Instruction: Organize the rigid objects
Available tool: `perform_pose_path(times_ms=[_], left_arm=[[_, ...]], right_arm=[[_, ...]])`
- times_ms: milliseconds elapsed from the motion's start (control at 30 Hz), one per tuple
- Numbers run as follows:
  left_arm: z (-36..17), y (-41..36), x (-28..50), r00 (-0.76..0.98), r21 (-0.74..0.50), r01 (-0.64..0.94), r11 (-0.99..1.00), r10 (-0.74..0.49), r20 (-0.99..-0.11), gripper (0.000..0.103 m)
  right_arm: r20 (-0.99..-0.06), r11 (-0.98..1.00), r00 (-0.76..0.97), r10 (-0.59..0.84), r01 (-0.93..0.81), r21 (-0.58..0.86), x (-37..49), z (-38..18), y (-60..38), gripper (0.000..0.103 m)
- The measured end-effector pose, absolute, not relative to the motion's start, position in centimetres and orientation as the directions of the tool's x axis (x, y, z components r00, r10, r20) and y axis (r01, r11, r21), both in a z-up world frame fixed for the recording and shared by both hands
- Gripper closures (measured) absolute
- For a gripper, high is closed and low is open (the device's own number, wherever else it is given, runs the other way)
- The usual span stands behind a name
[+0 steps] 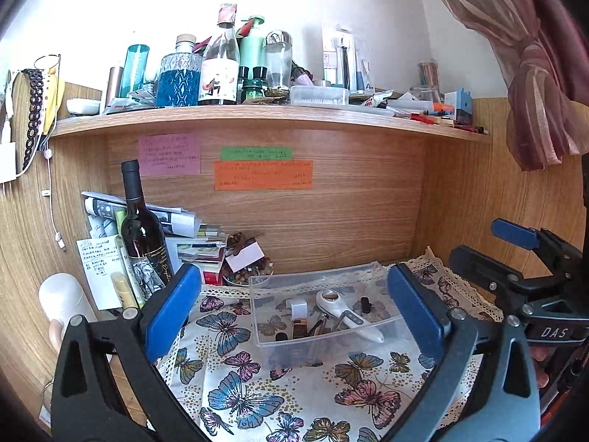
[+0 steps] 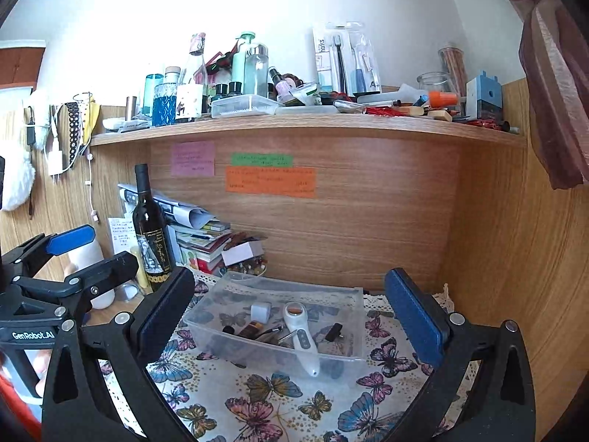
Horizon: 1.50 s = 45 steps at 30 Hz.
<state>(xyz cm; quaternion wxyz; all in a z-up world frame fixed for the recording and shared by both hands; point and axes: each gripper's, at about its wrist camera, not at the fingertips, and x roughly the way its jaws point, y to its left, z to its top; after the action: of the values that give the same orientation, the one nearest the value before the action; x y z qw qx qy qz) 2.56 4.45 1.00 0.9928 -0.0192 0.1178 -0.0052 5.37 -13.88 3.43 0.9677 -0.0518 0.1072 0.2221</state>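
Note:
A clear plastic bin (image 1: pixel 265 346) (image 2: pixel 206 335) sits on the butterfly cloth (image 1: pixel 239 379) (image 2: pixel 257 397). In it lie a white handheld device (image 1: pixel 346 315) (image 2: pixel 302 335), a white plug (image 1: pixel 296 307) (image 2: pixel 260 311) and several small dark items. My left gripper (image 1: pixel 294 316) is open and empty, just in front of the bin, its jaws wide either side. My right gripper (image 2: pixel 291 320) is open and empty, also facing the bin. Each gripper shows in the other's view: the right (image 1: pixel 515 258), the left (image 2: pixel 77 258).
A dark wine bottle (image 1: pixel 141 228) (image 2: pixel 151 228) stands at the left beside stacked booklets (image 1: pixel 198 243) (image 2: pixel 206 239) and a bowl of beads (image 1: pixel 246 274). The shelf (image 1: pixel 257 114) (image 2: pixel 294 125) above is crowded with bottles and stationery. A curtain (image 1: pixel 533 92) hangs at the right.

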Motion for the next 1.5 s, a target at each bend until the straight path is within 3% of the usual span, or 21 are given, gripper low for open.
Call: perform_pose_path(times_ms=[1500], left_arm=[[1.2,4.6,2.4,0.976,-0.061,-0.003,0.998,-0.01,-0.22,0.0]], right_arm=[[-0.215,0.906,0.887,0.408,-0.423,-0.025,4.3,3.4,-15.1,0.0]])
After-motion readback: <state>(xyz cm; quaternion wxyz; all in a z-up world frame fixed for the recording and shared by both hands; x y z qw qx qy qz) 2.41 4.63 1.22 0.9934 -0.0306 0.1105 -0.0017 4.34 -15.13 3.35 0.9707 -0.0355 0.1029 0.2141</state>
